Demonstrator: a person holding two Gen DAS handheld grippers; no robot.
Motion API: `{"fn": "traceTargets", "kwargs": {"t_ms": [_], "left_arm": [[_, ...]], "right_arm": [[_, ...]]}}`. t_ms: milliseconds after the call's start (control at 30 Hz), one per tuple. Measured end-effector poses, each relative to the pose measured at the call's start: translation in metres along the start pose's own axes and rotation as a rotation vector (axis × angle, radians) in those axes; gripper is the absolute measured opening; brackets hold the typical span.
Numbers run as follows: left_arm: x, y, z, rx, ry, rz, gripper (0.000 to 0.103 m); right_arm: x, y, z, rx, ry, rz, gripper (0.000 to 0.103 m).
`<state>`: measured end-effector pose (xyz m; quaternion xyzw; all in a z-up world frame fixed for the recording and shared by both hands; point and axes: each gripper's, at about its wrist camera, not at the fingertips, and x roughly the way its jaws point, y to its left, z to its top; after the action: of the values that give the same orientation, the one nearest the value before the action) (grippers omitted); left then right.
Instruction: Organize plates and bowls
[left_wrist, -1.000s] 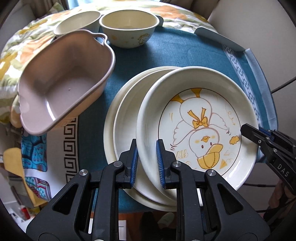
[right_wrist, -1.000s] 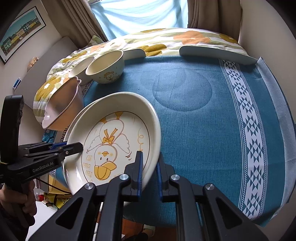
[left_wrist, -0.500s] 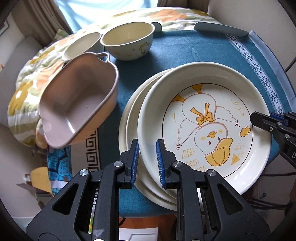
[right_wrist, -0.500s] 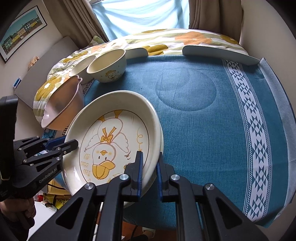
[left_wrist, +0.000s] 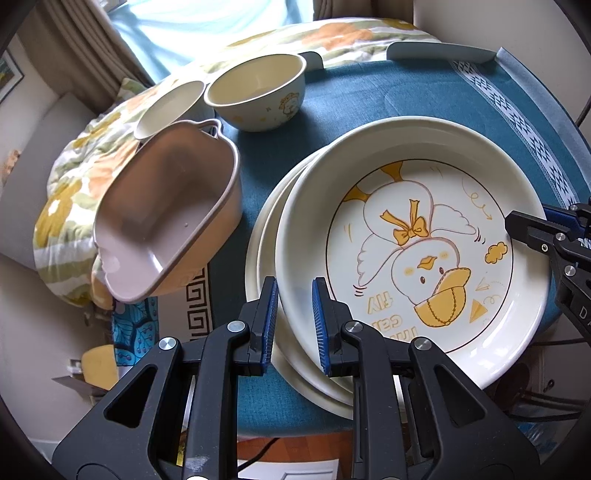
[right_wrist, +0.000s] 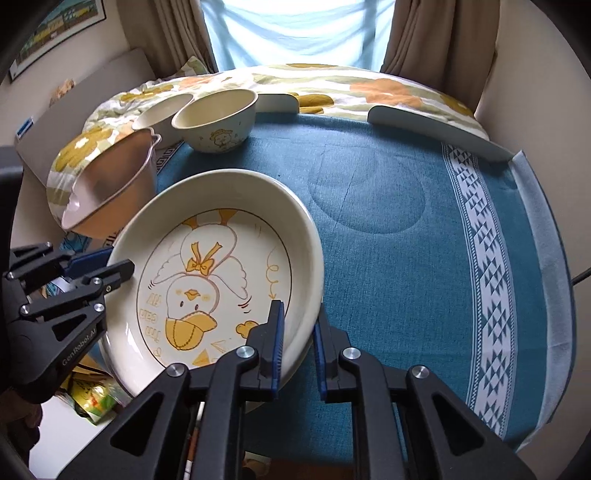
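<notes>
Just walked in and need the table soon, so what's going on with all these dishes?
A person is sorting dishes with two handheld grippers. The left gripper and right gripper each straddle the rim of the duck plate on opposite sides; it sits atop a stack of plain plates. Whether either is clamped is unclear. A pink dish and two cream bowls wait on the blue tablecloth.

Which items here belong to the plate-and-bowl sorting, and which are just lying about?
Job:
duck plate
plates beneath it
duck bowl
second bowl
pink handled dish

Lying about:
floral quilt
blue tablecloth
curtains
</notes>
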<state>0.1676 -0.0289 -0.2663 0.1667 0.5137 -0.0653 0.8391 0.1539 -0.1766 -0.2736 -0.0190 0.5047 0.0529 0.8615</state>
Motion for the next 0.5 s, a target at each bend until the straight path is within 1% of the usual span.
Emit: {"fn": "traceTargets", "kwargs": {"t_ms": [133,233,500], "left_arm": [[-0.001,-0.001,-0.001,0.012,-0.005,0.019,0.016],[-0.005,-0.006,-0.002,0.043,-0.021,0.059,0.016],[-0.006,-0.006,-0.006,0.046,-0.027,0.064,0.016]], "right_arm": [[0.001,0.002,0.000,-0.016,0.005,-0.023,0.014],[0.003,0.007,-0.001,-0.033,0.013,-0.038,0.014],[0.004,0.012,-0.001,-0.059,0.018,-0.073,0.015]]}}
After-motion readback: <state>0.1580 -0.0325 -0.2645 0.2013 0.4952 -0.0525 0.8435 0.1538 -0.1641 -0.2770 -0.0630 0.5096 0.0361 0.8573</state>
